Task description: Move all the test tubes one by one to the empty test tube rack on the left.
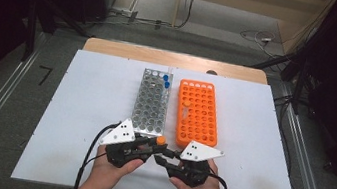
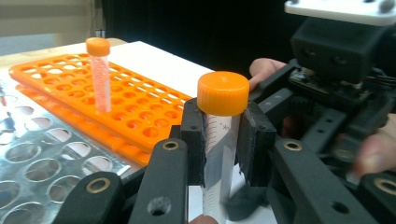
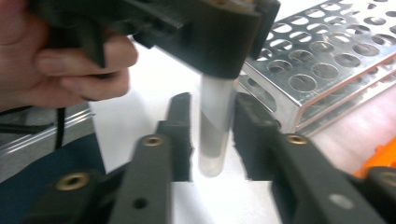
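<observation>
Two grippers are meeting at the table's near edge, before the metal rack (image 1: 152, 103) and orange rack (image 1: 198, 113). Left gripper (image 2: 223, 140) is clamping an orange-capped tube (image 2: 220, 154) upright; right gripper (image 3: 211, 140) is flanking its lower end, pads slightly apart.

Clear tube (image 2: 219, 154) with orange cap (image 2: 223, 93), upright.
It stands between gripper pads, above the table; seems empty.
</observation>
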